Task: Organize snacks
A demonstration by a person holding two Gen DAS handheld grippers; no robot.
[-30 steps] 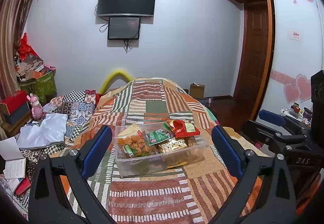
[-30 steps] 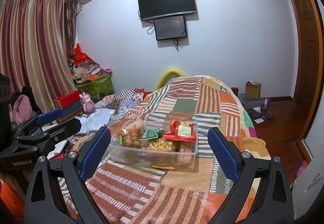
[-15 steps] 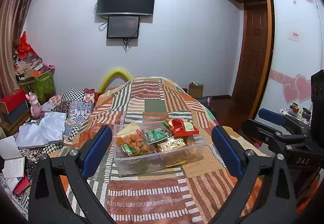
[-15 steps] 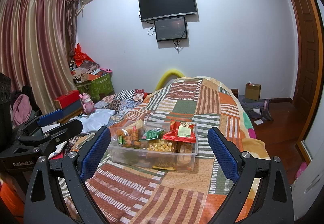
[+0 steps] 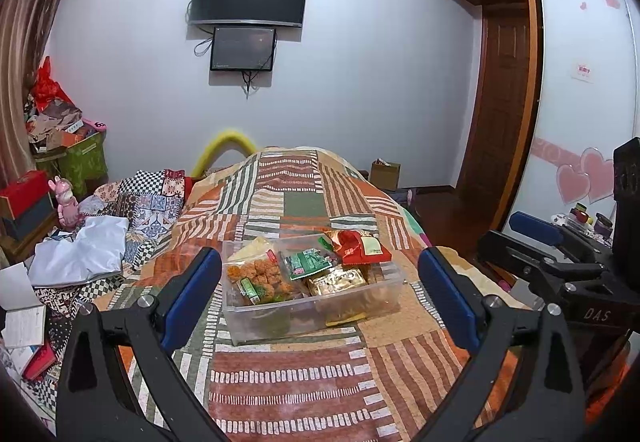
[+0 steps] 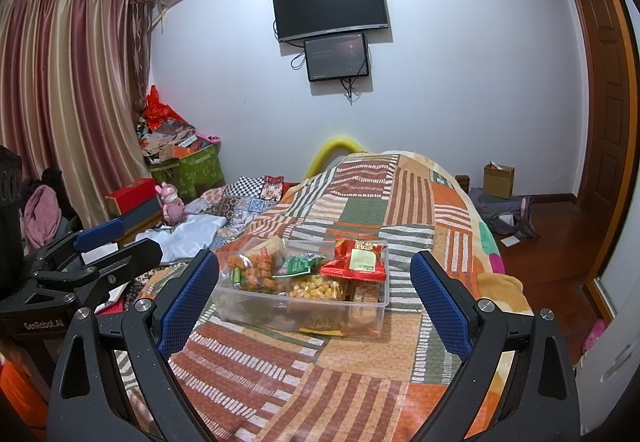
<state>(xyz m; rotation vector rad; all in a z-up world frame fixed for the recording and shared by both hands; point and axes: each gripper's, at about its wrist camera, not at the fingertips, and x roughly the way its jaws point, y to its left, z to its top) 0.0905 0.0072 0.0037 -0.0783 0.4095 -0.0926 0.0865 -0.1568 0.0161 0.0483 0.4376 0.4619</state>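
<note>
- Clear plastic bin (image 5: 280, 316): sits on the patchwork-quilted bed (image 5: 304, 394), mid-mattress.
- Contents: orange fried-snack bag (image 5: 260, 276) at left; green packet (image 5: 306, 262) centre; red packet (image 5: 362, 247) at right, resting on the rim; gold-wrapped pack (image 5: 338, 280) in front.
- Left claw (image 5: 320, 290): fingers wide apart, empty, short of the bin.
- Right claw (image 6: 314, 292): fingers wide apart, empty, short of the bin.
</note>
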